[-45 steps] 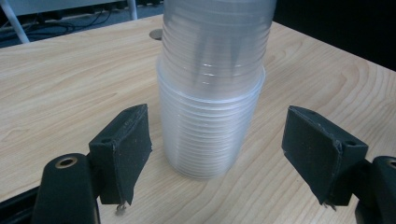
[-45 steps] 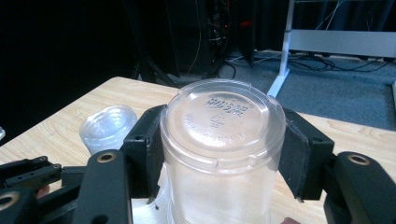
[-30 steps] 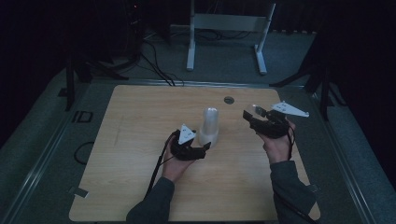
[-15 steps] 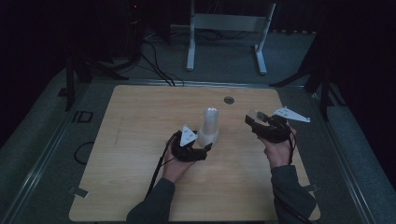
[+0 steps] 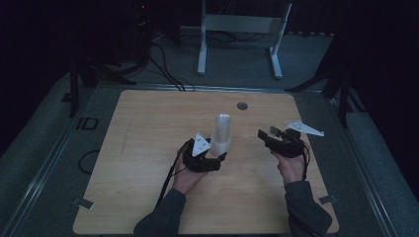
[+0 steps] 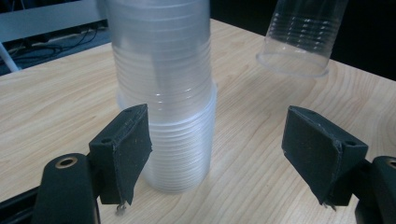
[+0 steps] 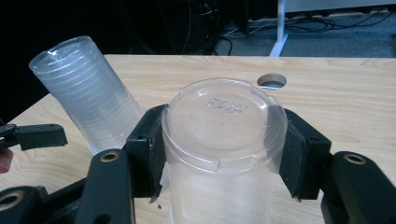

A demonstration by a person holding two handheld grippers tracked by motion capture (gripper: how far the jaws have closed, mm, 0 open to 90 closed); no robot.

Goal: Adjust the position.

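Right gripper (image 7: 222, 154) is clamped on one upside-down cup (image 7: 224, 140), held off to the right of the stack (image 5: 222, 136) mid-table. Left gripper (image 6: 217, 154) has jaws apart around the stack's base; only the left pad touches. Stack axis is upright, so the cup goes up and over.

The cup stack (image 6: 163, 93) and the single cup (image 7: 224, 140) are clear and ribbed. The desk (image 5: 148, 128) is pale wood-grain. The hand-held gripper (image 7: 224, 154) is black.

Far beyond the tongs: a light wooden counter (image 5: 148, 148) with a round cable hole (image 5: 242, 105) near its back edge. Farther off: a white metal frame (image 5: 239, 37), dark cables (image 5: 165, 64) across grey floor (image 5: 44, 153).
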